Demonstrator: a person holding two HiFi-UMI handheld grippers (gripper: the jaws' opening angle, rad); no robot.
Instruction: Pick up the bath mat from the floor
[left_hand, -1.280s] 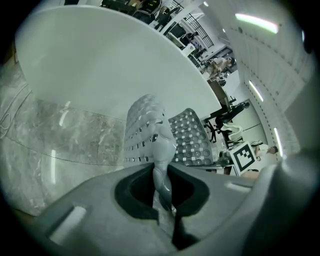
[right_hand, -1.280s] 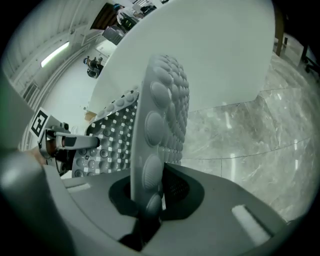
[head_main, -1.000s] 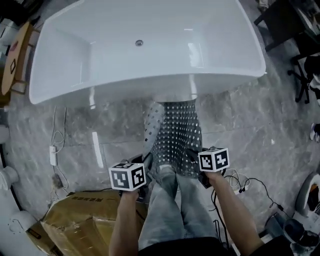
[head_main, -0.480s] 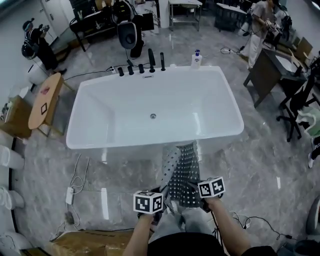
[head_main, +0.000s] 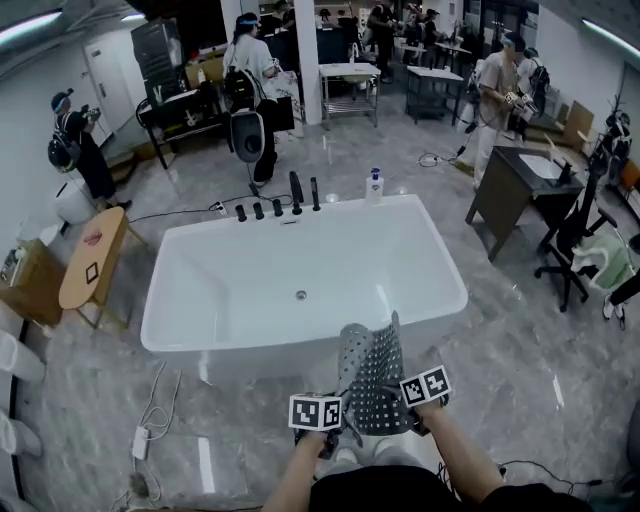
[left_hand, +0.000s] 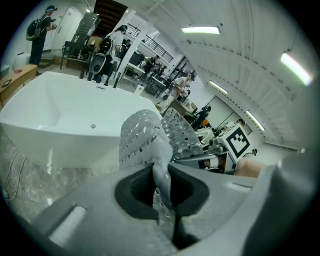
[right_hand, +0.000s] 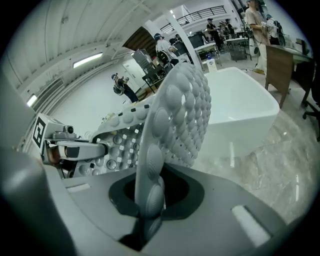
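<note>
Head view, from the left: a wooden side table stands on the grey marbled floor at 9 o'clock of the white bathtub. Black tap fittings and a pump bottle sit along the tub's 12 o'clock rim. At 6 o'clock of the tub, the left gripper has its jaws closed on the near left edge of the bath mat. The left gripper view shows that edge pinched into a fold between the jaws, with the perforated sheet curling up beyond. The mat is grey and studded with suction cups. It spans the two grippers in the air, its free end arching toward the tub's front wall. The right gripper is at 3 o'clock of the left one. Its jaws are clamped on the mat's near right edge, with the cup side rising above them. A dark desk stands at 2 o'clock of the tub.
</note>
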